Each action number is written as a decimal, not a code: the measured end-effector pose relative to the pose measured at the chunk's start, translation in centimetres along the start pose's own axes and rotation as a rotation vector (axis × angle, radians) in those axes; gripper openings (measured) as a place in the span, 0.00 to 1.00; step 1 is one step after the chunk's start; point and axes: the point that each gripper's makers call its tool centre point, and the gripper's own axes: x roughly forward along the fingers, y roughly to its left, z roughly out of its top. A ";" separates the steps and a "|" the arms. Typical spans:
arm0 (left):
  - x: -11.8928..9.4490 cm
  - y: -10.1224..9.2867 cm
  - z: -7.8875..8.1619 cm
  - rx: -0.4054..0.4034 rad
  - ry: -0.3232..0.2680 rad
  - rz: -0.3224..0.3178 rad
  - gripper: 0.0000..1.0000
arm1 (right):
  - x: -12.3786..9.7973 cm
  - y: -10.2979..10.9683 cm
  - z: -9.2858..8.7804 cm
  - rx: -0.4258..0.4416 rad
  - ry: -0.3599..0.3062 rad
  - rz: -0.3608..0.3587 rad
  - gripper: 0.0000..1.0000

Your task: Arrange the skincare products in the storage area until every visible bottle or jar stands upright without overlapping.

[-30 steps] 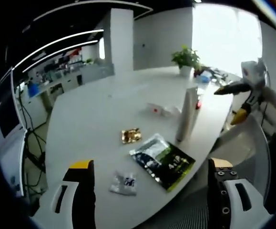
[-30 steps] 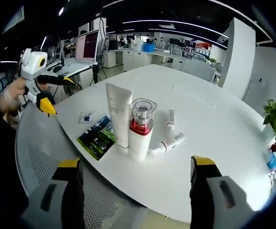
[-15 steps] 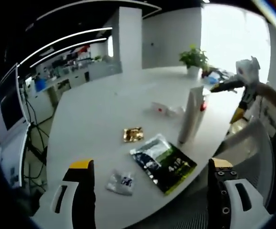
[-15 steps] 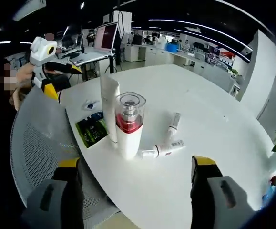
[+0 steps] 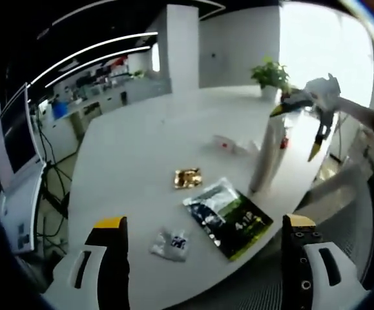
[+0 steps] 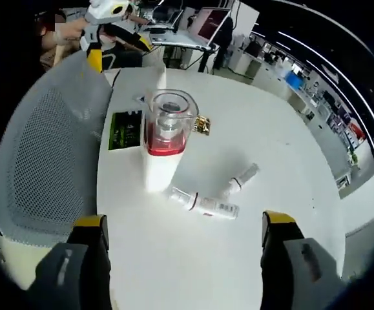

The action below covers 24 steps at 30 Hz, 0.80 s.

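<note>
1. My right gripper (image 6: 177,258): jaws wide apart, holding nothing, above the table (image 6: 283,148).
2. Two small tubes (image 6: 203,204) lying flat beside the upright red-collared bottle (image 6: 164,139).
3. Step, I judge: approach; next, descend and grasp one tube.

Likely open office, desks (image 5: 90,106), laptop (image 6: 211,24)

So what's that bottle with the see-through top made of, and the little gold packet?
The bottle looks like plastic: a matte white body, a red band, and a clear glossy cap you can see through. The gold packet looks like shiny foil, since it glints and crinkles, though it is too small to be sure.
</note>
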 end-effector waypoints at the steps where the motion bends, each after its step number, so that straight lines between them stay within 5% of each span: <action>1: 0.0 0.0 0.1 -0.007 -0.006 -0.001 0.97 | 0.2 -0.2 -0.2 -0.025 0.007 0.007 0.99; 4: 0.3 -0.1 0.0 -0.020 -0.009 -0.016 0.97 | 1.0 0.0 -1.0 -0.133 0.058 0.090 0.99; 10: 0.6 0.3 -0.2 -0.024 0.005 -0.015 0.97 | 2.4 -1.0 -1.5 -0.283 0.107 0.132 0.92; 16: 0.3 0.4 -0.1 -0.033 0.000 -0.012 0.97 | 3.8 -0.6 -1.0 -0.413 0.078 0.223 0.80; 20: -0.2 -0.1 0.6 -0.054 -0.037 -0.036 0.97 | 5.0 -1.7 -1.5 -0.501 0.121 0.221 0.72; 24: -0.2 0.0 0.6 -0.046 -0.031 -0.026 0.97 | 5.6 -1.0 -0.8 -0.561 0.056 0.301 0.60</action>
